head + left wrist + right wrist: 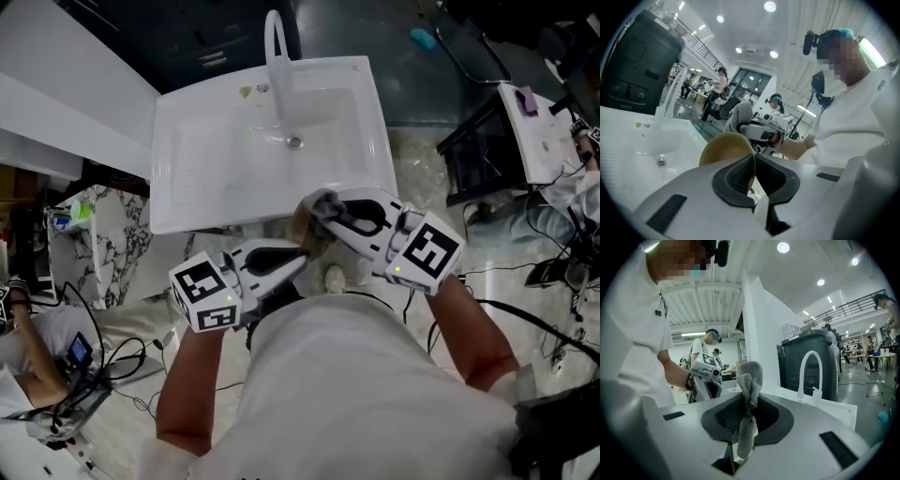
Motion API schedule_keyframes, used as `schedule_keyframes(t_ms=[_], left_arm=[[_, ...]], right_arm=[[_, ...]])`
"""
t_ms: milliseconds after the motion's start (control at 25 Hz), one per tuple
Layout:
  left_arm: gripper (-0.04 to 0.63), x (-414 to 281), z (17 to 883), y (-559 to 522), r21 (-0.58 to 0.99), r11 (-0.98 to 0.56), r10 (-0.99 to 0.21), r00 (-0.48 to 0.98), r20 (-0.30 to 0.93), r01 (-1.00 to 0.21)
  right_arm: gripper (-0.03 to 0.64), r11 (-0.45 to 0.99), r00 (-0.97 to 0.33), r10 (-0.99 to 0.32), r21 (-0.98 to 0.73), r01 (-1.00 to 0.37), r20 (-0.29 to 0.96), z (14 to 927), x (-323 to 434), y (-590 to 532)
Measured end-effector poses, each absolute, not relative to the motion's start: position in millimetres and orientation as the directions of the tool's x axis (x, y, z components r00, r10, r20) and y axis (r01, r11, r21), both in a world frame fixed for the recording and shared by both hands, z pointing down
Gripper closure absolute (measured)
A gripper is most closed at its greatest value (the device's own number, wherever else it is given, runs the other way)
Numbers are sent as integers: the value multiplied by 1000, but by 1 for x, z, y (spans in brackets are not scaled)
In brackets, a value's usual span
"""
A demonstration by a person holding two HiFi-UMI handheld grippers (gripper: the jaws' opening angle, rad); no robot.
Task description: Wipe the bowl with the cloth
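A tan bowl is held by its rim in my left gripper, whose jaws are shut on the thin wall. From the head view the bowl hangs just in front of the sink's near edge, at the tip of the left gripper. My right gripper is shut on a grey knitted cloth that sticks up past the jaws. In the head view the right gripper holds the cloth right beside the bowl; whether they touch I cannot tell.
A white sink with a tall white faucet and a drain lies ahead. A dark bin stands behind it. Cables, a second white table and other people are around on the floor.
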State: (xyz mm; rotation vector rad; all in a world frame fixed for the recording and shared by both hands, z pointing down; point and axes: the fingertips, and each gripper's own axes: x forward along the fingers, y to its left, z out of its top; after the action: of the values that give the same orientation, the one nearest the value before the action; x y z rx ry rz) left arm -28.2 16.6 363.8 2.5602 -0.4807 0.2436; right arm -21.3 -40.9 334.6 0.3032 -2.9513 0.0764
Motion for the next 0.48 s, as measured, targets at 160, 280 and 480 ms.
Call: schedule_keyframes(t_ms=[160, 280, 480], left_arm=[[577, -22, 352, 25, 464, -824, -249, 943, 219, -325], [577, -18, 346, 26, 462, -841, -213, 958, 194, -281], [577, -13, 333, 30, 469, -860, -148, 978, 146, -200]], right_arm=[[572, 966, -960, -232, -77, -246, 156, 330, -11, -50], [571, 960, -957, -252, -82, -266, 145, 328, -5, -55], [571, 953, -953, -266, -106, -282, 145, 331, 5, -63]])
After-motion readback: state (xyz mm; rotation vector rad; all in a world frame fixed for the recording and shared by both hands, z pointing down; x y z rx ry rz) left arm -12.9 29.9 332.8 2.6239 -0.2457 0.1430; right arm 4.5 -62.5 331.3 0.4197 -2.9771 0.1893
